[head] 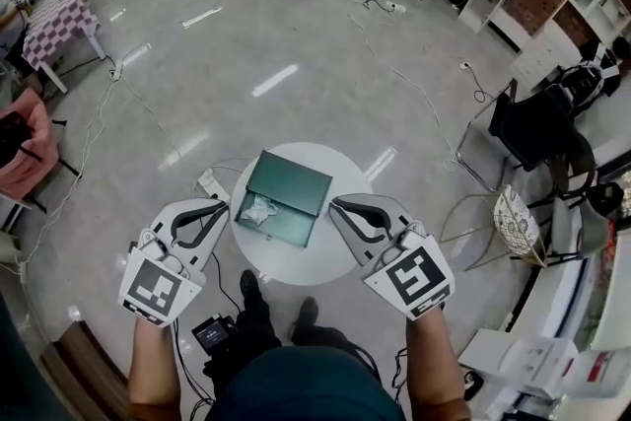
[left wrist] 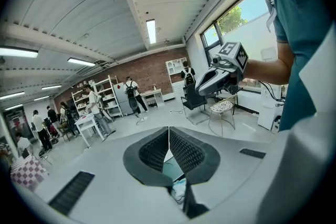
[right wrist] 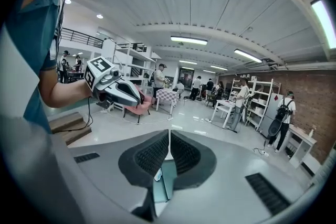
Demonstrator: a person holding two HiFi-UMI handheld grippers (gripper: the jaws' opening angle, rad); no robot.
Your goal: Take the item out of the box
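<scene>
Head view: a dark green rectangular cardboard box [head: 287, 200] lies open on a small round white table [head: 296, 269], with its lid folded back on the 12 o'clock side. The long axis runs roughly 10 to 4 o'clock.

The white crumpled plastic-wrapped item [head: 258, 210] sits inside the base at its 9 o'clock end, not yet lifted.

- **Left gripper** [head: 221, 205]: the jaws are pressed together with nothing between them. The tips sit just off the table's 9 o'clock edge. The item lies at about 3 o'clock from the tips, near, with only the box's short end wall between.
- **Right gripper** [head: 336, 204]: the jaws are closed too and it is empty. It sits at the table's 3 o'clock edge. The item lies at 9 o'clock from it, across most of the box's length, so the left one is clearly nearer.

Judgement: the left takes the item and needs to open its jaws first, then go over the end wall and down. The right is placed to steady the box's 3 o'clock end.

The open lid doesn't block the top, and the low box walls are the only hindrance.

Around the table:
- a white power strip [head: 209, 182] and cables on the floor at 10 o'clock
- a black device [head: 212, 334] by the person's feet
- a wire chair with a patterned cushion [head: 517, 223] well apart at 3 o'clock

None of these is in the path.
</scene>
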